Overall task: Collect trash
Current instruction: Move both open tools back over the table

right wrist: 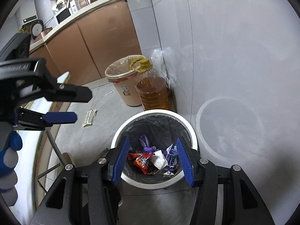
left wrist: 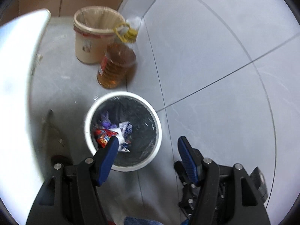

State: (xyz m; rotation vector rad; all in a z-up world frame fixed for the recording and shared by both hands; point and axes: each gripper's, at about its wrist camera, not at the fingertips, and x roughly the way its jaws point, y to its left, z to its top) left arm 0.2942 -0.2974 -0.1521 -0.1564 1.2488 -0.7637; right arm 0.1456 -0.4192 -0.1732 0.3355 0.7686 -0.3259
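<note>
Right gripper (right wrist: 152, 159): I see its blue fingers spread wide, empty, above the white bin (right wrist: 189, 125)
Left gripper (left wrist: 148, 142): I have it splayed apart, holding nothing, over the bin's rim
Trash (right wrist: 148, 159): wrappers, a crumpled tissue and a small carton lie inside the black liner
Beyond: oil jug (right wrist: 153, 91) and beige bin (right wrist: 121, 86) stand touching by the wall

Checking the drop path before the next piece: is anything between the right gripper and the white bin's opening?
Nothing visible. The right gripper hangs open and empty over the white bin, whose mouth is uncovered, with wrappers lying inside.
</note>
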